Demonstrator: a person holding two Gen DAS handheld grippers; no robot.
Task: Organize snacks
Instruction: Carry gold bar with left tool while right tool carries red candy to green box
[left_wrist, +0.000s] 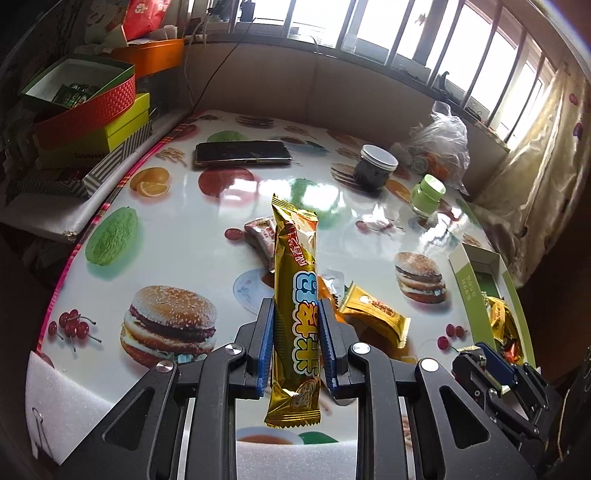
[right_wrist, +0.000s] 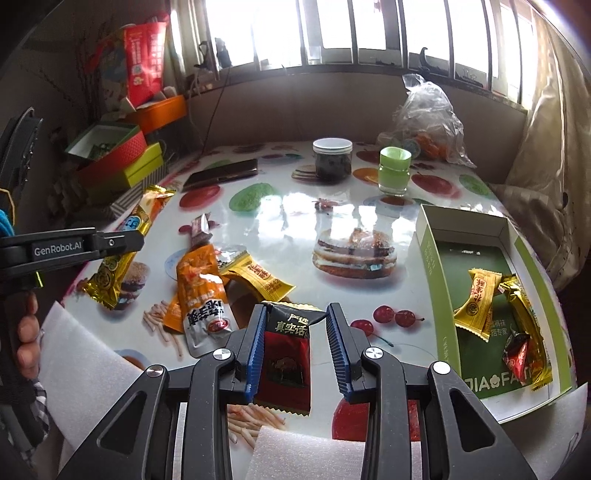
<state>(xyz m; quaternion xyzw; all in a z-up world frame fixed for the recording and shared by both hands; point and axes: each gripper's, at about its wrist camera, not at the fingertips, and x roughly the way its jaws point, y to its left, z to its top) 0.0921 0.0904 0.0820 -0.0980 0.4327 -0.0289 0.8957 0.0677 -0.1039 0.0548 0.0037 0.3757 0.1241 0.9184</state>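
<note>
Over the fruit-print tabletop (right_wrist: 295, 214) | L gripper (left_wrist: 295, 317) clamped on long gold snack bar (left_wrist: 295, 295), R gripper (right_wrist: 297, 332) pinching dark red-black snack packet (right_wrist: 286, 362), both lifted | step: carry | nxt prob: drop em in green-white cardboard box (right_wrist: 430, 258) at 3 o'clock w/ other snacks

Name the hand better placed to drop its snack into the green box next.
Right, probably. Its tongs grip a dark red packet, and the green box lies just to their right. The left tongs hold the gold bar farther away, beyond the loose snacks.
</note>
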